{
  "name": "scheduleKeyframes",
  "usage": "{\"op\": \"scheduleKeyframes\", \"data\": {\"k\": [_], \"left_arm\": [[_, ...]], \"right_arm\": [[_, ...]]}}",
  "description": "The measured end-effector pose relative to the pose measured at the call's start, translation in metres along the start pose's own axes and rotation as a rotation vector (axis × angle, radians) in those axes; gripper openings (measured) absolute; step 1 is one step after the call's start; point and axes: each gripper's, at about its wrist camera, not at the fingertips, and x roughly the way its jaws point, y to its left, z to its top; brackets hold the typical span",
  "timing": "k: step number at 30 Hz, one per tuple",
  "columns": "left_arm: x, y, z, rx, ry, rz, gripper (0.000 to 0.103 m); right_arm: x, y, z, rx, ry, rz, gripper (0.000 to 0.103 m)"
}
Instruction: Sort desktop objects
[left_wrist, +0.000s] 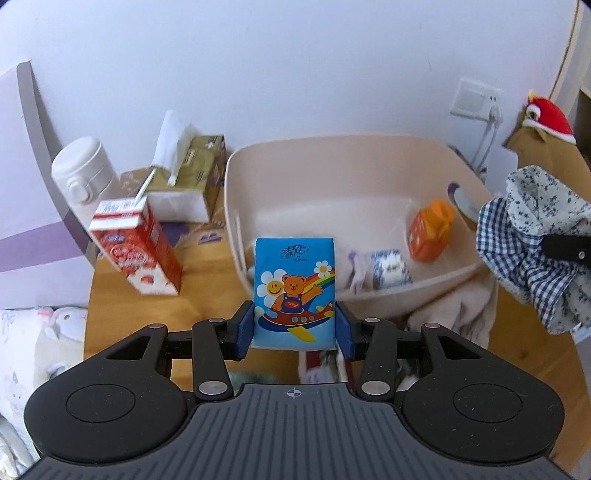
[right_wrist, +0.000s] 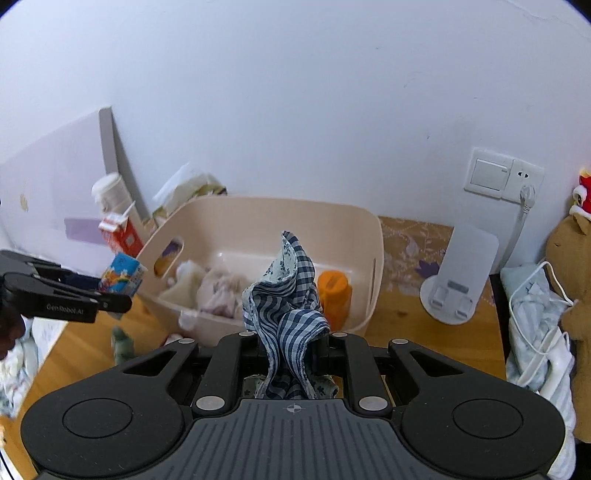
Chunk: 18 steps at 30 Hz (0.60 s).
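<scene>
While the left tool (left_wrist: 294, 330) is clamped on the tissue pack (left_wrist: 294, 291) and the right tool (right_wrist: 286, 345) on the checked cloth (right_wrist: 286, 295), both should be carried over the bin (left_wrist: 347, 155), centre frame, before release.

Soft, even daylight; fisheye bends the edges, with slight motion blur.

A wooden table (right_wrist: 417, 328) is carrying everything, with a patterned mat (right_wrist: 410, 240) lying along its back edge by the wall. A beige tub (left_wrist: 236, 199) is sitting in the middle of the left wrist view. In the left part of that view a red and white carton (left_wrist: 136, 251), a white flask (left_wrist: 81, 173) and a gold tissue box (left_wrist: 195, 177) are standing. In the right wrist view, a white stand (right_wrist: 461, 273) is sitting at centre right, with a white cable (right_wrist: 532, 306) and pale cloth (right_wrist: 532, 332) lying at the far right edge.
</scene>
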Motion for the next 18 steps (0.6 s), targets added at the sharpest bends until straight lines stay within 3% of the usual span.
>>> {"op": "scheduleKeyframes", "data": {"k": [18], "left_arm": [[0.042,-0.023,0.048,0.024,-0.011,0.035,0.046]], "right_arm": [[0.059,-0.007,0.053,-0.005,-0.037,0.042,0.016]]}}
